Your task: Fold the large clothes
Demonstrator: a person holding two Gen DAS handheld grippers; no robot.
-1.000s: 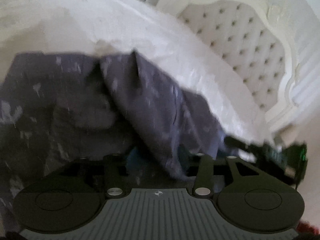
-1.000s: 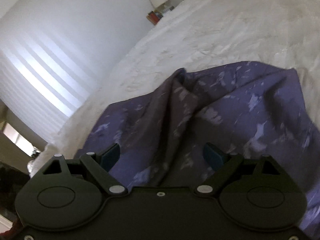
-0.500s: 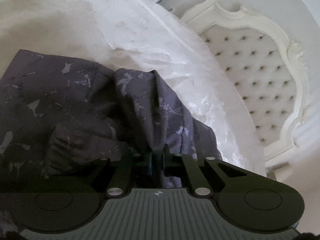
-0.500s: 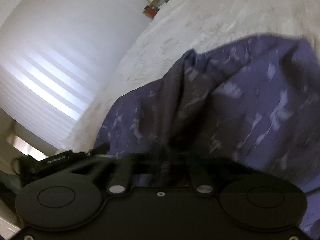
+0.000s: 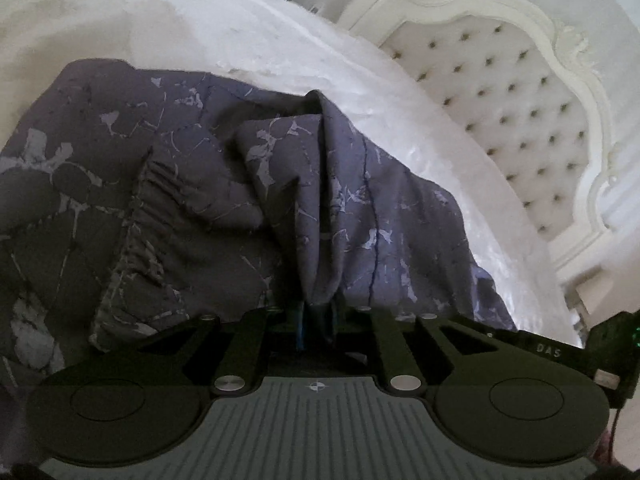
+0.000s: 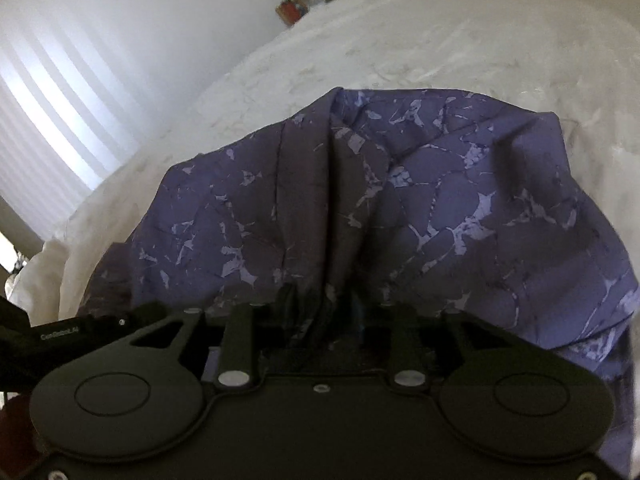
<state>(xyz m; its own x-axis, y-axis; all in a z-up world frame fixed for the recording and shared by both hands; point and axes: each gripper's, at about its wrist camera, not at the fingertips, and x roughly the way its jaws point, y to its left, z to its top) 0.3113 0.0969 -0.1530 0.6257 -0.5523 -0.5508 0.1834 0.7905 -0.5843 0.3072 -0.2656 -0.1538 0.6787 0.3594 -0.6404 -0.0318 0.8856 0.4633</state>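
- While both grippers tilt down over the bed (image 5: 280, 52), the left gripper (image 5: 316, 316) pinches a ridge of the purple garment (image 5: 180, 200).
- Right gripper (image 6: 324, 312), jaws just reopening slightly, grasps bunched cloth; its fingertips are buried.

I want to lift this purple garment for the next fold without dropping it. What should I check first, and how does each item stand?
1. Left hand-held gripper on fabric: ok. A pleat of the purple garment is pinched between its fingers; the jaws eased slightly open just now.
2. Right hand-held gripper on fabric: ok. Bunched cloth sits between its fingers; its jaws have just opened a little, so confirm the hold.
3. Garment flat: not ok, ridges and gathers show in both views.
4. White bedspread free of the grips: cannot tell.
5. Both grips on matching corners: cannot tell.
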